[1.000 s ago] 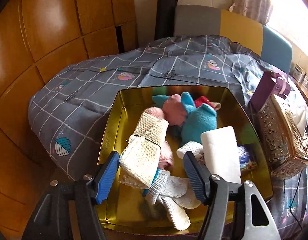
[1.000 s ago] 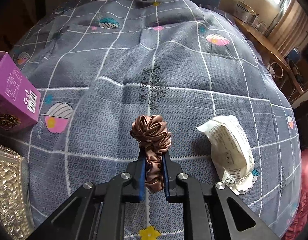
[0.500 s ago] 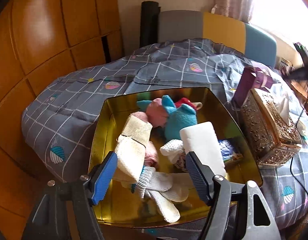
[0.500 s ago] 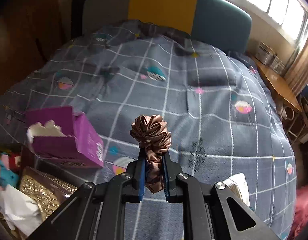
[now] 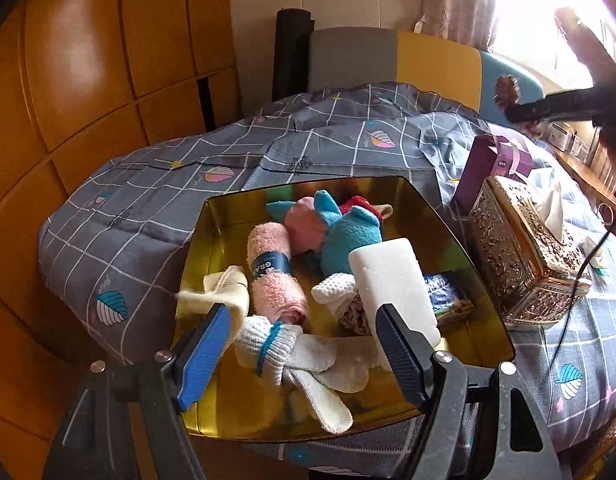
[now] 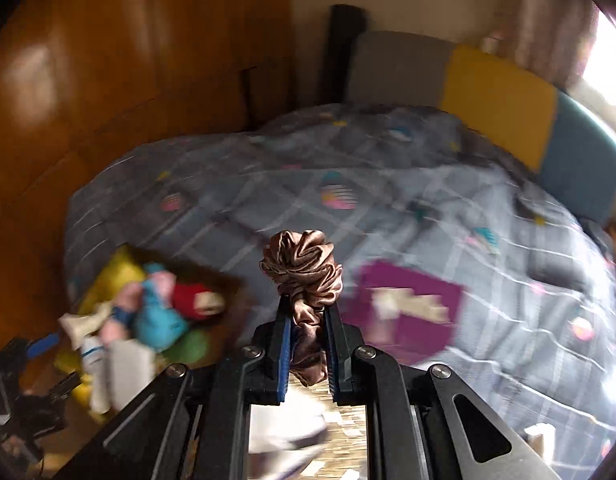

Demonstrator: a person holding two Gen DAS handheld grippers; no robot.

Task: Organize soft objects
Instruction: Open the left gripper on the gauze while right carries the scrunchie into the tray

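The right gripper [image 6: 306,344] has its jaws pinching the brown scrunchie [image 6: 304,272], high above the bed [image 6: 428,200]. Best carry it left over the gold tin [image 5: 228,216], releasing low over a free spot. The left gripper [image 5: 304,340] hovers, jaws spread, at the tin's near edge.

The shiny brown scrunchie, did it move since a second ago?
Yes. The shiny brown scrunchie, pinched in the right gripper, swung left from beyond the purple cardboard box toward the gold metal tray.

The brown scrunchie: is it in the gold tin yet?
Not yet. The scrunchie is pinched in the right gripper, held above the bed, apart from the gold tin.
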